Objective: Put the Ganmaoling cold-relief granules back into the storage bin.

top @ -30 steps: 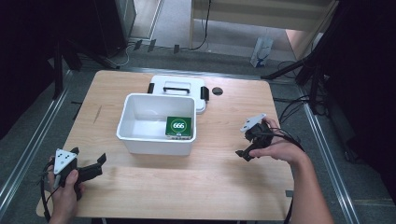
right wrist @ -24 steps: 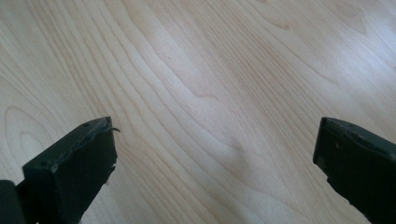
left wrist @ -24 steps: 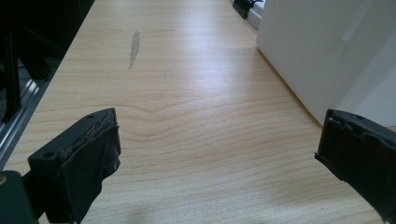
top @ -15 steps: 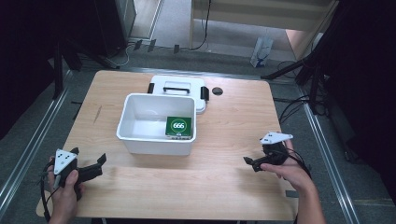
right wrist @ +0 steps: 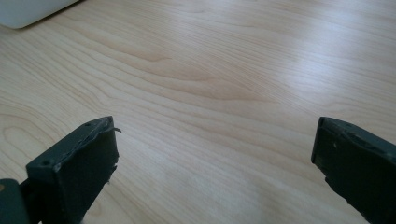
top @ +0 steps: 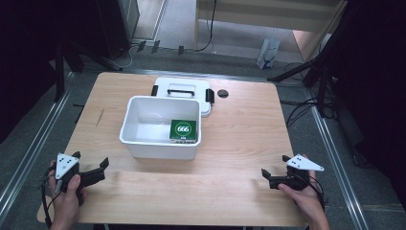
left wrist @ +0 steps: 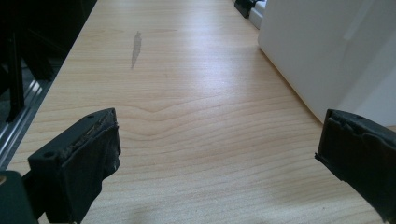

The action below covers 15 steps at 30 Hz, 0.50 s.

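Table: a light wooden table (top: pixel 239 143) carries everything; a grey streak (left wrist: pixel 136 46) marks its top toward the left edge.
Tub: an open white tub (top: pixel 160 143) stands around the middle of the table, a little toward the far edge and left of centre.
Card: a green card marked 666 (top: pixel 185 131) lies inside the tub, in its near right corner.
Lid: a white lid with a handle and black clips (top: pixel 182 88) lies flat just behind the tub, touching or nearly touching its far wall.
Disc: a small dark disc (top: pixel 222 93) sits on the table just right of the lid, near the far edge.
Left gripper: the left gripper (top: pixel 98 168) rests at the near left corner, held in the left hand (top: pixel 64 201); jaws spread wide, nothing between them, tub wall to their right.
Right gripper: the right gripper (top: pixel 268 176) sits at the near right corner in the right hand (top: pixel 306 201); jaws wide apart over bare wood, holding nothing.
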Motion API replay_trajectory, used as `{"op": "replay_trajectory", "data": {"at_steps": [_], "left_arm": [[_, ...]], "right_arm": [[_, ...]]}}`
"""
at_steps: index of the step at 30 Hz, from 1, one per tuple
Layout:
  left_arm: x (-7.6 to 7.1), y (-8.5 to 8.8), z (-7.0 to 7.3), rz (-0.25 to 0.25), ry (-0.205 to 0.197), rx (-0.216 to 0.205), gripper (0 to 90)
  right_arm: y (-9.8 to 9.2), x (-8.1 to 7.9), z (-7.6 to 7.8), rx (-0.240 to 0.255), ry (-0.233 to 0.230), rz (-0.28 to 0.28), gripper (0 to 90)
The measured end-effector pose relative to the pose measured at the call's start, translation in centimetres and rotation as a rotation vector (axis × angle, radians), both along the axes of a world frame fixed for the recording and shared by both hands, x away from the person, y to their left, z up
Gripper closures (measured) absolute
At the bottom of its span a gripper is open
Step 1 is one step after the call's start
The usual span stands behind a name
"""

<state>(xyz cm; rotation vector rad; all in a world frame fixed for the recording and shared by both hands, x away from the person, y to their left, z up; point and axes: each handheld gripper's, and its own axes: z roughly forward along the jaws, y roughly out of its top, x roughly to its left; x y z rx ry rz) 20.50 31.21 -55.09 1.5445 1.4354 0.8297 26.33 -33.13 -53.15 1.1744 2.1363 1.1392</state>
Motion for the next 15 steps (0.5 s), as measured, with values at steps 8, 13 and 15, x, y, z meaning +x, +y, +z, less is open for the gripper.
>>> {"op": "replay_trajectory", "data": {"at_steps": [8, 13, 15], "left_arm": [[0.0, 0.0, 0.0, 0.001, 0.001, 0.001, 0.0], [0.0, 0.0, 0.0, 0.0, 0.003, 0.0, 0.0], [0.0, 0.0, 0.0, -0.002, 0.005, 0.003, 0.0]], "right_arm": [[-0.6, -2.6, -0.7, 0.035, -0.047, -0.094, 0.4], [-0.9, -3.4, -1.5, 0.062, -0.055, -0.147, 1.0], [-0.9, -3.5, -1.4, 0.077, -0.063, -0.157, 1.6]]}}
